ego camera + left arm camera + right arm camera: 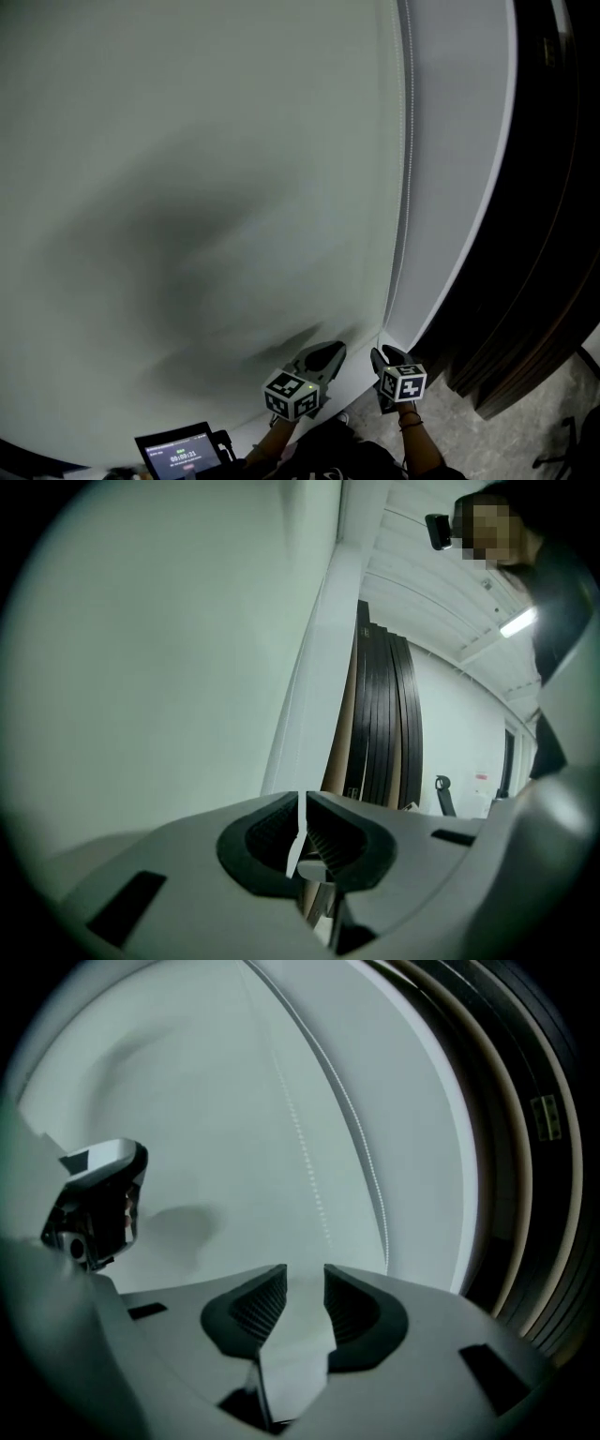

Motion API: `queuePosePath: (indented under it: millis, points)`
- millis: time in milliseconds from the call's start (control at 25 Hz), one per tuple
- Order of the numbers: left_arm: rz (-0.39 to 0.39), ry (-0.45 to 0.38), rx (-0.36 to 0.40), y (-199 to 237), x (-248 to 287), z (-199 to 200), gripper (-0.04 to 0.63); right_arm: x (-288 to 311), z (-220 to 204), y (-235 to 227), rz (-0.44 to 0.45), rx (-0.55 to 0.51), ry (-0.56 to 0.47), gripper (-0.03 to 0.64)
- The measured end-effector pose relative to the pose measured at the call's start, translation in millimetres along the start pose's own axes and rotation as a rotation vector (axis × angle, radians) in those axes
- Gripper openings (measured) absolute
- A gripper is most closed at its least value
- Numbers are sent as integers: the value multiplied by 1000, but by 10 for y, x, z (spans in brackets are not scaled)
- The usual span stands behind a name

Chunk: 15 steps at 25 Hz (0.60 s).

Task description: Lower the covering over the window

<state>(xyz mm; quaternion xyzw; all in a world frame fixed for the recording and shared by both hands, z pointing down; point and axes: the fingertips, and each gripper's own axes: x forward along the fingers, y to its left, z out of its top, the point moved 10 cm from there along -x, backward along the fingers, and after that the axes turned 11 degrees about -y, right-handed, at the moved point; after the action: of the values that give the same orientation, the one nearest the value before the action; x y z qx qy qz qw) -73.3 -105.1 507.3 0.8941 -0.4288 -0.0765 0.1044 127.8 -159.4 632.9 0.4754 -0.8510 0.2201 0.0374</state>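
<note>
**Both claws low by the blind's right edge**

The blind (187, 187) spreads pale and flat ahead of both claws and far above them. The right claw (384, 356) has its jaws spread with nothing between them. The bead chain (409, 141) hangs just above and ahead of it, along the blind's right edge. The left claw (330, 352), just beside the right one, has its jaws pressed together — only a thin pale sliver shows between the pads, and I cannot tell whether that is cord. Dark panels (553, 234) stand to the right of the right claw.

Your blind (187, 141) looks like smooth matt cloth; your right gripper (305, 1279) shows matt grey plastic and ribbed black pads (255, 1309).
</note>
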Motion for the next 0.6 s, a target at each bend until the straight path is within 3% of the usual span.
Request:
queuePosePath:
  millis: [120,360,480,600]
  points:
    - [19,7,-4,-160,-108,129,15,-271,143,154,20,16,-50,107]
    - [44,-45,10,-558,-834,-110,15,-949,-19,707,121,50,-195,107]
    - [55,-31,19,-711,-902,-130,15,-1185,156,839,156,61,-262,107]
    - [57,-37,42,-1054,-1151,146,15,-1638,466,1177,200,60,-326,107]
